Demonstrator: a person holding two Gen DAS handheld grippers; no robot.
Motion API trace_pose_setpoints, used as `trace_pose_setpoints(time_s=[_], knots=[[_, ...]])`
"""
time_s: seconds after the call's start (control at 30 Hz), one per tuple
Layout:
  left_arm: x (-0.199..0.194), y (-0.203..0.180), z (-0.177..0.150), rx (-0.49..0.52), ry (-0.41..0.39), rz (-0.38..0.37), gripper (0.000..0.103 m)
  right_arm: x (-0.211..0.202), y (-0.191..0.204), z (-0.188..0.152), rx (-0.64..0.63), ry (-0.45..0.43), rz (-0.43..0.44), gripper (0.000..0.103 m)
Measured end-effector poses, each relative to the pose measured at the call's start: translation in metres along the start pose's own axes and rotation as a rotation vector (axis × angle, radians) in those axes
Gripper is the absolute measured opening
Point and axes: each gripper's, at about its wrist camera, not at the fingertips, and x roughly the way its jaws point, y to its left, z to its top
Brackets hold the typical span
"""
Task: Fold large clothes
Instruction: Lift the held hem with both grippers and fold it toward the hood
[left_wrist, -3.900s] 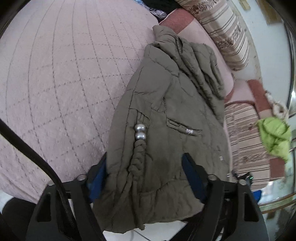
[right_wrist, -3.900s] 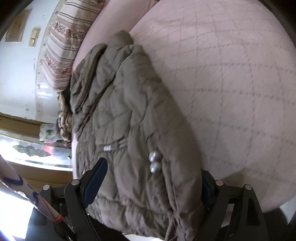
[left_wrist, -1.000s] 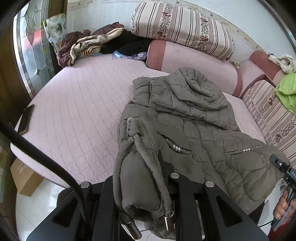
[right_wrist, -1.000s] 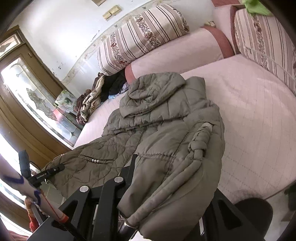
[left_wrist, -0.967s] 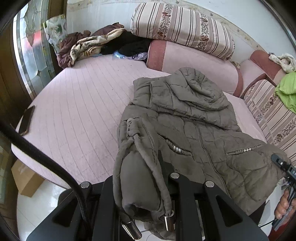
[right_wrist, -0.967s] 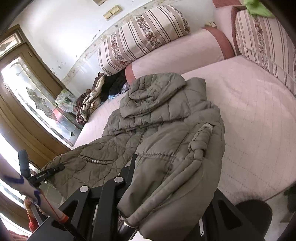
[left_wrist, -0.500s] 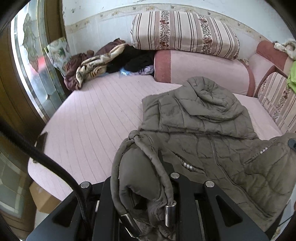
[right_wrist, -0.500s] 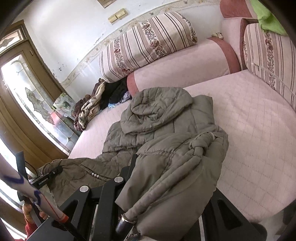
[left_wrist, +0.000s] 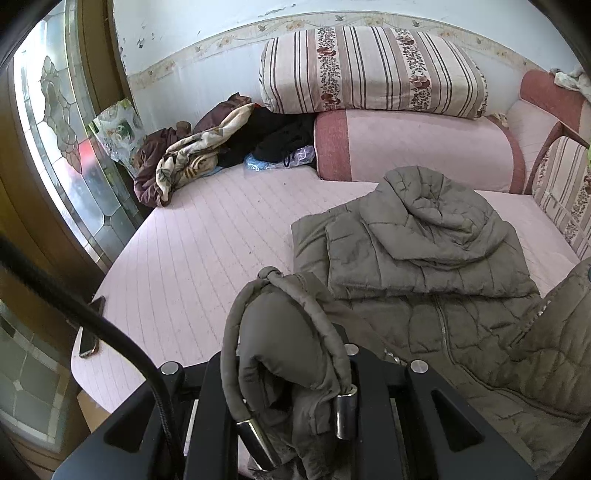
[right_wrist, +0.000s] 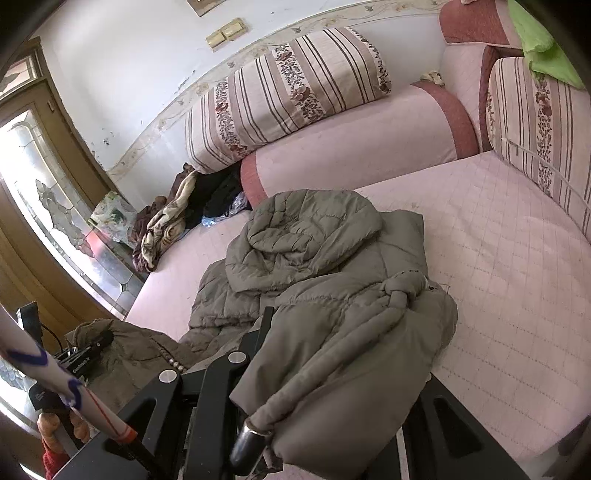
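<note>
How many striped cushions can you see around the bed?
2. One striped cushion lies on the pink bolster along the back wall. The other stands at the bed's right side, under a green cloth. More may lie beyond the frame.

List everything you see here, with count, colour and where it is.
jacket: one, olive, quilted, spread on the bed, hood at the far end
bed: one, pink quilted cover
striped bolster: one, cream and maroon, against the wall
clothes pile: one heap, brown, beige, black, far left corner
phone: one, dark, at the bed's left edge
green cloth: one, on the right cushion
left gripper: shut on the jacket's hem
right gripper: shut on the hem
</note>
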Motion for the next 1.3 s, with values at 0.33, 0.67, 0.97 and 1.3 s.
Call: trace_pose_setpoints(time_s=[0.33,0.67,0.97,1.3], knots=[[0.024,-0.009,0.025,0.014,-0.001,0.024,0.016,0.022,-0.006,0.018,0.010,-0.005,-0.023,0.021],[0.055,-0.020,0.049,0.012,0.012,0.038,0.016,0.049,-0.013,0.038,0.023,-0.007,-0.045,0.021],[0.092,-0.028,0.075,0.007,0.045,0.039,0.016,0.084,-0.020,0.062,0.049,0.004,-0.066,0.021],[0.141,-0.033,0.109,-0.027,0.128,0.026,0.016,0.133,-0.039,0.094,0.111,0.034,-0.073,0.021]])
